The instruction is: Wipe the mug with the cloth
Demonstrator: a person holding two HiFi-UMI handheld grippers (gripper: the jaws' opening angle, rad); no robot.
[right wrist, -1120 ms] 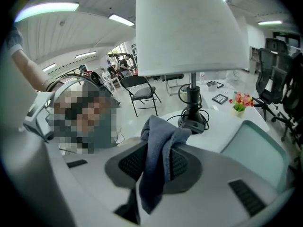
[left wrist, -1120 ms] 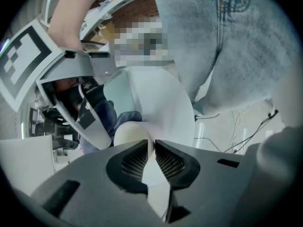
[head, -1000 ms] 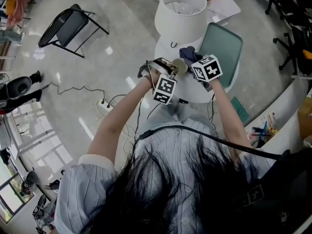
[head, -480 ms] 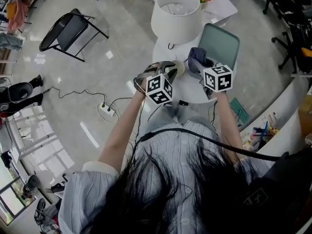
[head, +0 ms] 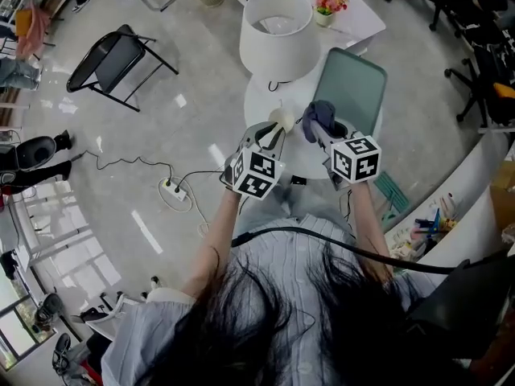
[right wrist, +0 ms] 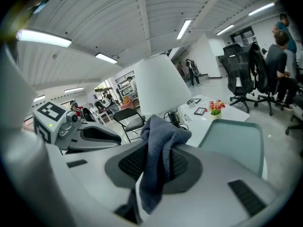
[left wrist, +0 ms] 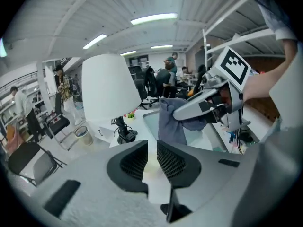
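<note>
In the head view my left gripper (head: 272,133) holds a pale cream mug (head: 282,120) above the near side of a round white table (head: 261,95). Just to its right, my right gripper (head: 316,132) is shut on a blue-grey cloth (head: 319,112). The left gripper view shows the mug's pale body (left wrist: 152,165) clamped between my left gripper's (left wrist: 151,146) jaws. The cloth (left wrist: 171,122) hangs close ahead of them. In the right gripper view the cloth (right wrist: 163,132) drapes out of my right gripper (right wrist: 158,151), hiding its jaw gap.
A lamp with a large white shade (head: 278,30) stands on the table behind the grippers. A green tray (head: 350,79) lies at the table's right. A small flower pot (head: 326,2) is further back, a black folding chair (head: 113,55) on the floor at left.
Both grippers have come a little nearer to the person. The cloth, pressed against the mug a second ago, now sits slightly to its right.
</note>
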